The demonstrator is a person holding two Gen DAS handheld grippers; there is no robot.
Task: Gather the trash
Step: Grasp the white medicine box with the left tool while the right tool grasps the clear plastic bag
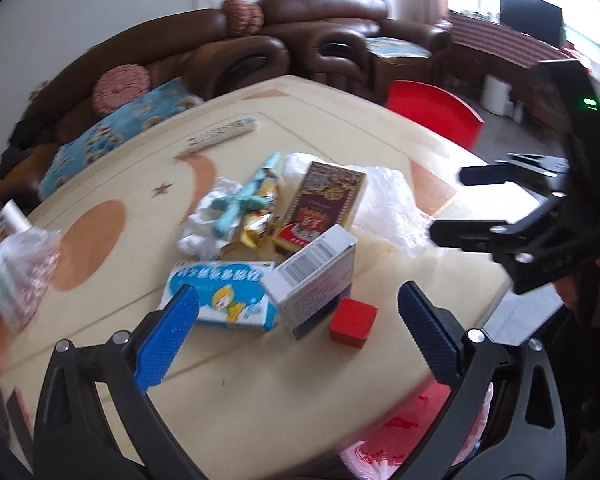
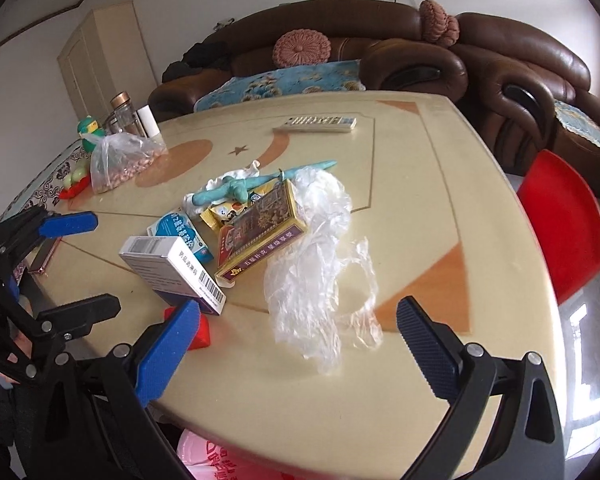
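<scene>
A heap of trash lies mid-table: a white barcoded box [image 1: 312,276] [image 2: 176,270], a blue-white box [image 1: 220,296] [image 2: 184,232], a maroon-gold box [image 1: 324,204] [image 2: 260,228], a small red box [image 1: 352,322] [image 2: 202,330], crumpled clear plastic [image 2: 320,272] [image 1: 388,204], teal wrapper [image 1: 244,196] [image 2: 260,182] and white tissue [image 1: 204,224]. My left gripper [image 1: 298,332] is open and empty, just before the white and red boxes. My right gripper [image 2: 298,340] is open and empty, over the plastic's near end. Each gripper shows in the other's view, the right gripper [image 1: 472,200] and the left gripper [image 2: 74,264].
A remote [image 2: 316,123] [image 1: 222,134] lies at the far side of the cream table [image 2: 420,208]. A bag of nuts [image 2: 116,160], jars [image 2: 124,118] and a phone [image 2: 44,256] sit at the left. A red chair [image 2: 564,220] stands right. A pink-red bag [image 1: 400,440] hangs below the near edge.
</scene>
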